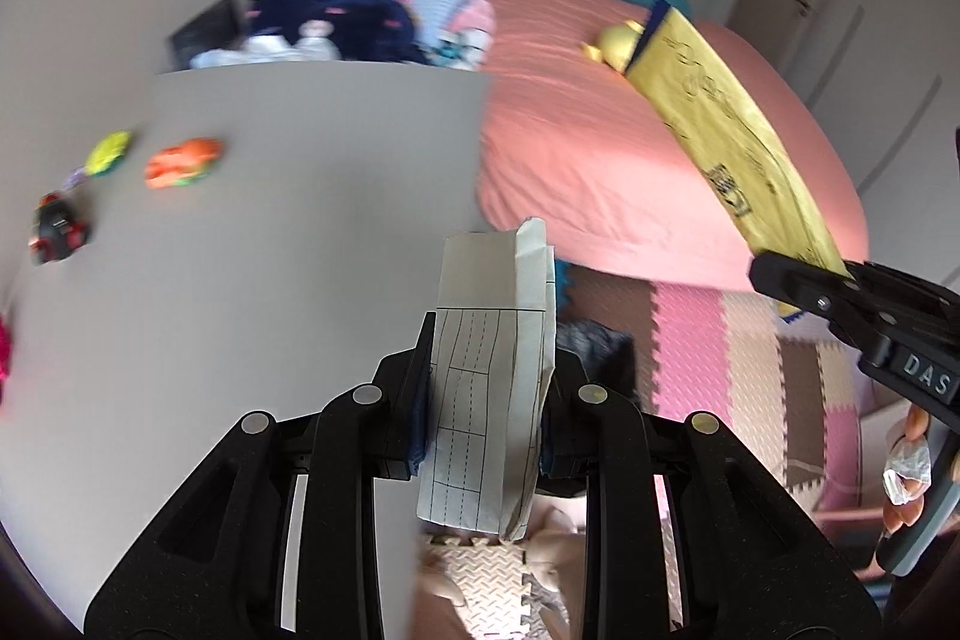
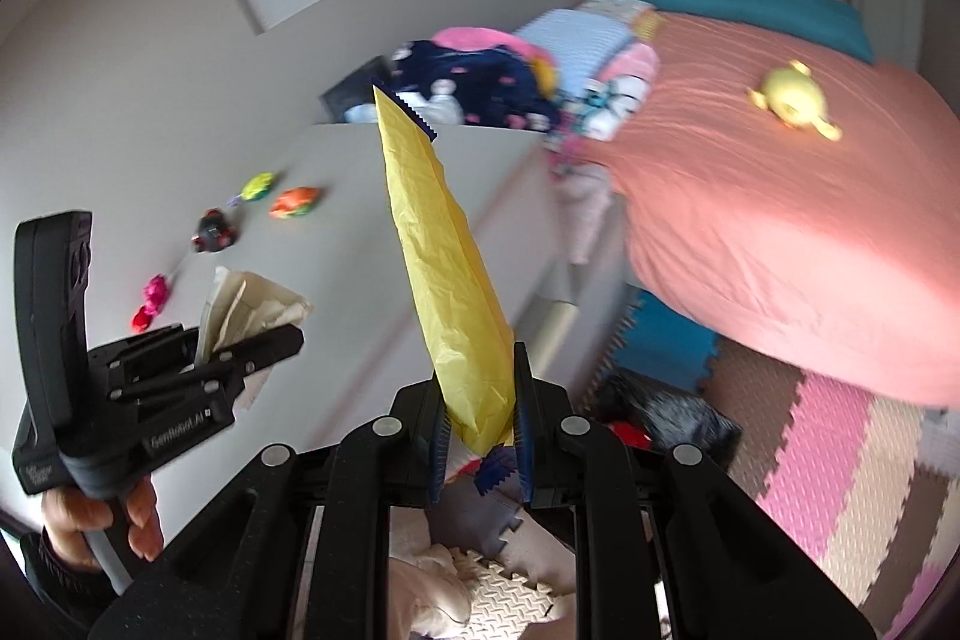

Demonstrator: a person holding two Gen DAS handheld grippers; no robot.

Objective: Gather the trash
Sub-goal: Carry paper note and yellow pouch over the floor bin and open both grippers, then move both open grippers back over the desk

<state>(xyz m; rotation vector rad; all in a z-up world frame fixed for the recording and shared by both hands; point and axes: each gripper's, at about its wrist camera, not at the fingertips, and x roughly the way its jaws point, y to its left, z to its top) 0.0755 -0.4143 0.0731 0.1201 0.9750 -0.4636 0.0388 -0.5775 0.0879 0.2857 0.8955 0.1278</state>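
Observation:
My left gripper (image 1: 489,388) is shut on a folded white paper with printed lines (image 1: 486,388) and holds it upright over the edge of a grey table (image 1: 270,250). It also shows in the right wrist view (image 2: 252,334), with the crumpled paper (image 2: 252,304) sticking out of it. My right gripper (image 2: 480,430) is shut on a long yellow wrapper with blue ends (image 2: 444,268), held upright. The right gripper also shows at the right of the left wrist view (image 1: 804,280), gripping the yellow wrapper (image 1: 726,124).
Small toys lie on the grey table: an orange one (image 1: 183,160), a yellow-green one (image 1: 108,151), a black and red car (image 1: 57,226). A bed with a pink sheet (image 1: 600,130) holds a yellow plush (image 1: 618,40) and piled clothes (image 1: 336,16). Foam puzzle mats (image 1: 720,358) cover the floor.

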